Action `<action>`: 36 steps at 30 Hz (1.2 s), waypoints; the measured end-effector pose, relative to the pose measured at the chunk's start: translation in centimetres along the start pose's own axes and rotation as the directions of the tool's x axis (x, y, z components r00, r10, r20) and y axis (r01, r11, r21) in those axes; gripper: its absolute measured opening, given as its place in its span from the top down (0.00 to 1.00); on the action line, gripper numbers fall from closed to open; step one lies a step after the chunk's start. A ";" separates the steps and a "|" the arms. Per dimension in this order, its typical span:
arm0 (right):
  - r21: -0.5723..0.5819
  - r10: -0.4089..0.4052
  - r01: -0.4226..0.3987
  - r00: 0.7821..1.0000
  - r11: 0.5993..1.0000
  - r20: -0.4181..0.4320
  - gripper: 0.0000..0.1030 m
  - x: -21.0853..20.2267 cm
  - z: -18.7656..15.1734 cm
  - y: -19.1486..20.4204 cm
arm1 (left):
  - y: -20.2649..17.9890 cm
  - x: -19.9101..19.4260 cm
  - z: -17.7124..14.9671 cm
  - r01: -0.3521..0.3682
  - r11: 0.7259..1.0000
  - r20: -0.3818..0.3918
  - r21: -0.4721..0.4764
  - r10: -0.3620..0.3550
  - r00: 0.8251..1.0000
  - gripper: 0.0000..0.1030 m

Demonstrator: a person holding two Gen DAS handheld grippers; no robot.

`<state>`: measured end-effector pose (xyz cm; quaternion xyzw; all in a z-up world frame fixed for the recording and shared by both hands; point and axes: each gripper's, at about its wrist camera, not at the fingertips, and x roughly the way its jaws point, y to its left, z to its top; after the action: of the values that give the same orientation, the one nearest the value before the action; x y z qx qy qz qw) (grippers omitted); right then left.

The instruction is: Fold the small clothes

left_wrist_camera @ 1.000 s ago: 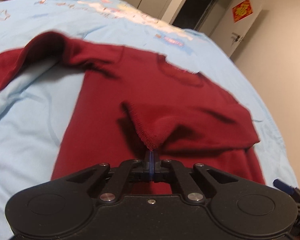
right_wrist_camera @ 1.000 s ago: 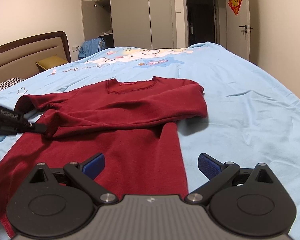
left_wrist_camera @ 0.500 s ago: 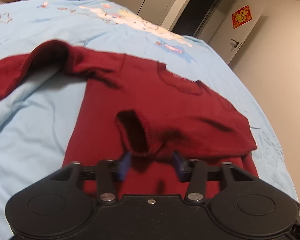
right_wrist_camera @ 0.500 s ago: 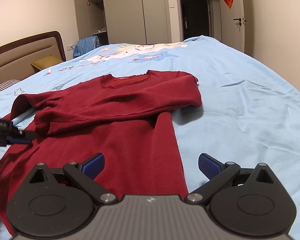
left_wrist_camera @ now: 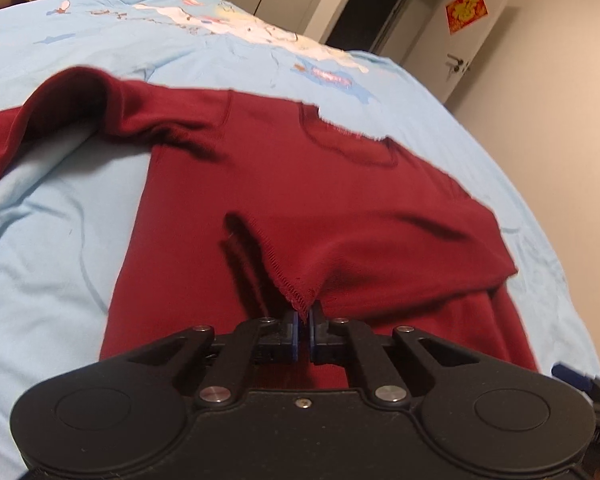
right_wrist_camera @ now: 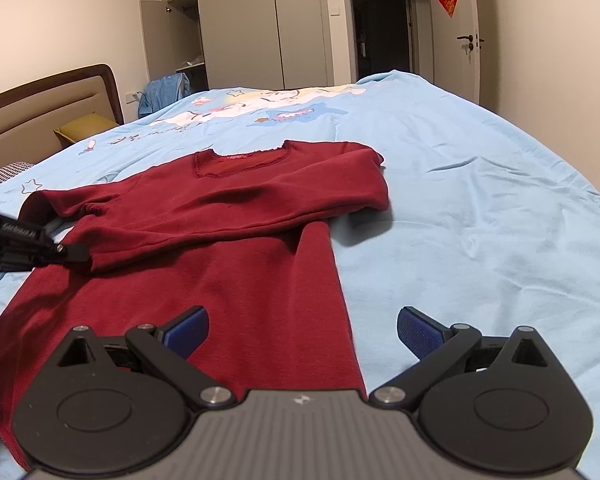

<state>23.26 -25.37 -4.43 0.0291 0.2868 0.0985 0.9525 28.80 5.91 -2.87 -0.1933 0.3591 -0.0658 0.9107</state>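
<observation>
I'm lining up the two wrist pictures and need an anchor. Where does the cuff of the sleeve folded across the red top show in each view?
Left wrist view: the sleeve cuff sits low centre, just ahead of the nearly closed fingers of the left gripper.
Right wrist view: the same cuff lies at the left, at the tip of the left gripper.
Shared landmark: the top's neckline.

One red sweater (right_wrist_camera: 228, 232), two claws (right_wrist_camera: 300, 332)
</observation>
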 end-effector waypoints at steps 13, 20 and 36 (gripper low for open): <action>0.025 0.034 -0.035 0.999 0.999 0.012 0.00 1.9 2.0 -2.1 | -1.2 -2.5 0.4 -0.070 0.995 0.054 0.065 0.066 0.996 0.34; 0.092 0.066 -0.069 0.997 0.993 0.041 0.01 6.8 8.0 -6.5 | -1.7 -0.1 1.9 -0.134 0.991 0.115 0.026 0.130 0.985 0.25; 0.451 0.195 -0.155 0.980 0.879 -0.043 0.74 22.6 15.0 -14.7 | -1.7 1.7 1.4 -0.200 0.979 0.083 0.040 0.196 0.977 0.25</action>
<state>52.52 -35.17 -5.77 0.2677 0.3390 0.1169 0.8943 31.06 4.36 -2.37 -0.1371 0.3389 0.0242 0.9304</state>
